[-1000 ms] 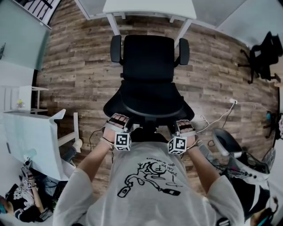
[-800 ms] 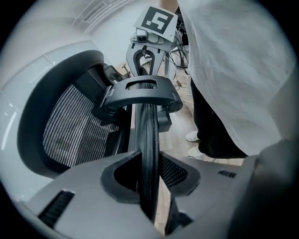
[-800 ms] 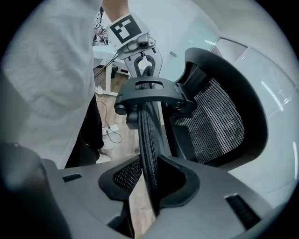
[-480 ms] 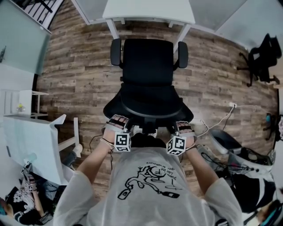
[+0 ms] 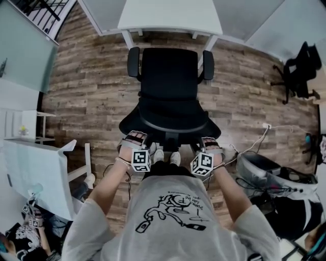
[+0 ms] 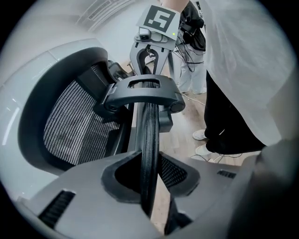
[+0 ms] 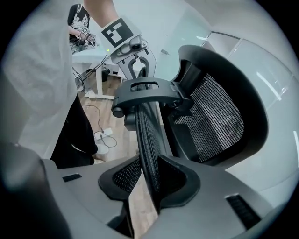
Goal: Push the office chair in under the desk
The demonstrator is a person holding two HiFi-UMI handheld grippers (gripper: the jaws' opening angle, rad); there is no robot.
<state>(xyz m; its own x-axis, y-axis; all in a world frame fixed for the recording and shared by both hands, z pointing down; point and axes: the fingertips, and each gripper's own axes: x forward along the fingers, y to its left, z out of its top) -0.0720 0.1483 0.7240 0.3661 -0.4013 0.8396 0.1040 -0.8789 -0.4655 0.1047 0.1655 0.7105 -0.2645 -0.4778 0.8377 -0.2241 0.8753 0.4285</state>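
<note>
My left gripper and right gripper each stand partly open, clamped on the thin top edge of the mesh backrest that runs between the jaws. The office chair stretches ahead of both grippers. Its seat front is near the white desk beyond.

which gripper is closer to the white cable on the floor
Right. The right gripper holds the right edge of the backrest, with the white cable on the floor just beyond it. The left gripper, jaws closing on the backrest's left edge, is across the chair from the cable.
</note>
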